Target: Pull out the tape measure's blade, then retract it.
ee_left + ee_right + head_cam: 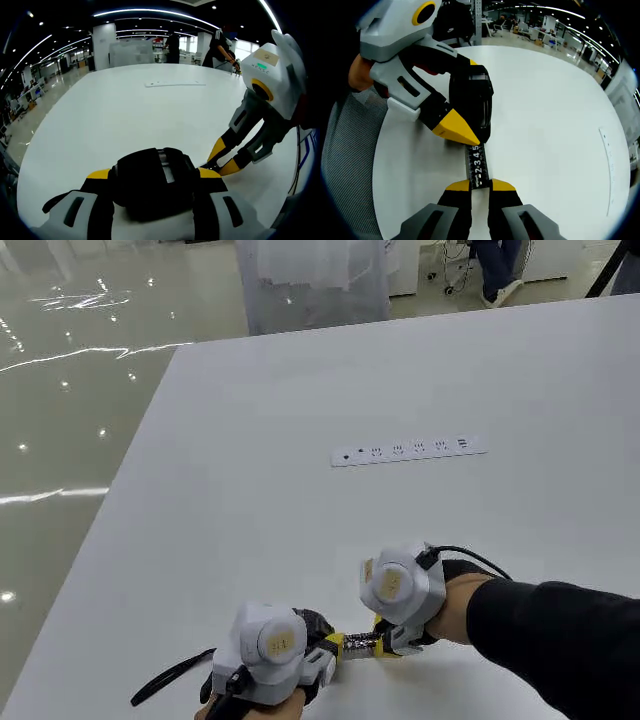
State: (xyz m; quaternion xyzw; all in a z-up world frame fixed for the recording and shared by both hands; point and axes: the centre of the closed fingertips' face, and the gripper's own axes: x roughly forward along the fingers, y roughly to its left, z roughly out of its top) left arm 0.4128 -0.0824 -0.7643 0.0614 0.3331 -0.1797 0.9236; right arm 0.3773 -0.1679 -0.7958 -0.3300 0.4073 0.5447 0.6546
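Observation:
A black tape measure case (155, 192) sits between the yellow-tipped jaws of my left gripper (155, 175), which is shut on it just above the white table. In the right gripper view the case (472, 97) lies straight ahead, with a short length of blade (477, 165) out, numbered up to 5. My right gripper (476, 186) is shut on the blade's end. In the head view the left gripper (328, 644) and the right gripper (385, 643) face each other near the table's front edge, the short blade (360, 642) between them.
A white power strip (408, 450) lies flat in the middle of the table (300, 500). The table's left edge drops to a glossy floor. A black strap (165, 680) trails left of the left gripper. A covered unit (310, 280) and people stand beyond the far edge.

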